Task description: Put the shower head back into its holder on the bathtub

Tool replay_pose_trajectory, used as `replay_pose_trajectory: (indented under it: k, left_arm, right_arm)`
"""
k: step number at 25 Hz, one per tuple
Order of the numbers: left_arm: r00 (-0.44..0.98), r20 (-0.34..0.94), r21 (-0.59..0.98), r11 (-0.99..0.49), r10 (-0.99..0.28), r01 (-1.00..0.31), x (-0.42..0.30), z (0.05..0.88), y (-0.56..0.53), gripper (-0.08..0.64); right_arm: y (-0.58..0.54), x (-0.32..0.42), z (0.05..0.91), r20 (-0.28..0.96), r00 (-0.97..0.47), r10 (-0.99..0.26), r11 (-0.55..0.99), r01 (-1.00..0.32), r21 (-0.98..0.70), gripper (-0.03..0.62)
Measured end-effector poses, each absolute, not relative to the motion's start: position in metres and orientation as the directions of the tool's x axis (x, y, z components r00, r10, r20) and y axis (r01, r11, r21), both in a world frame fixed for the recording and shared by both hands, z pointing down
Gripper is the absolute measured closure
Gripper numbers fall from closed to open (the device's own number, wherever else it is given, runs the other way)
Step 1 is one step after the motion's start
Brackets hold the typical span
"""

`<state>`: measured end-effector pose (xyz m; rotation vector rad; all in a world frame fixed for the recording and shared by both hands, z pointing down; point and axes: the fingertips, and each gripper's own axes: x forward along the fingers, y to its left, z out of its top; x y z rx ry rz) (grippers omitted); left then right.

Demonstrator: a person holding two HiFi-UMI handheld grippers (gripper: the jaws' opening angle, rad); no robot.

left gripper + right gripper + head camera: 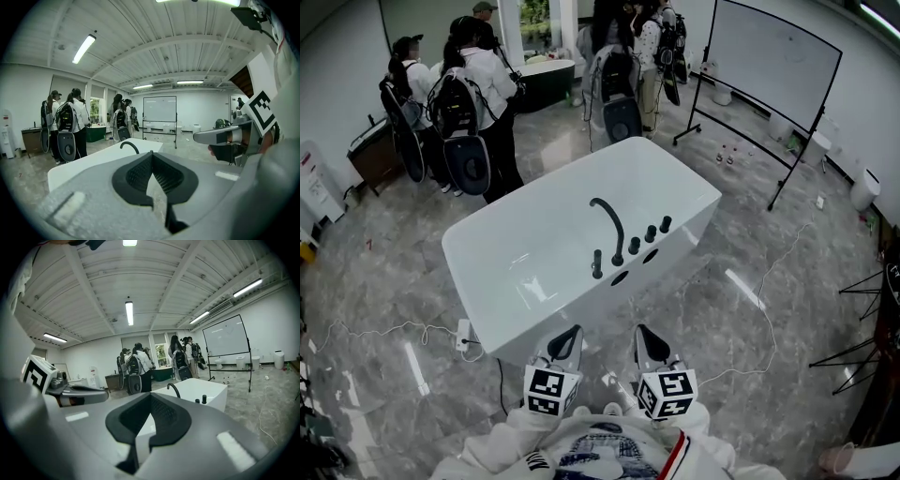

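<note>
The white bathtub [516, 272] stands in the middle of the head view, just beyond both grippers. On its near rim are a curved black spout [609, 220], a row of black knobs [649, 232] and a short black upright piece [597, 264]; I cannot tell whether that piece is the shower head or its holder. My left gripper [570, 336] and right gripper [647, 336] hover side by side before the tub's near wall, both shut with nothing in them. The left gripper view shows its jaws [151, 157] closed, with the tub [93, 164] ahead. The right gripper [151, 397] faces the tub [206, 392] and spout [174, 389].
Several people with backpacks [473, 84] stand beyond the tub at the back left. A whiteboard on a stand [773, 56] is at the back right. A white cable [769, 300] trails over the marble floor, a power strip [464, 335] lies left of the tub, and a tripod [862, 328] stands at right.
</note>
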<state>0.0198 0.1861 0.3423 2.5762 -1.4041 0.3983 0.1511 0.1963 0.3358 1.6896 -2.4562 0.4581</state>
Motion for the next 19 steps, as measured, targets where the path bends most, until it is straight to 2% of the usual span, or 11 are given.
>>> replay_pose_trajectory:
  k: [19]
  left_arm:
    - [0.526,0.308,0.056,-0.537,-0.792,-0.842,-0.009,0.345,0.191,0.561]
  right_arm:
    - [0.201,0.127,0.341,0.295,-0.346,-0.891,0.308,-0.936,-0.17,0.588]
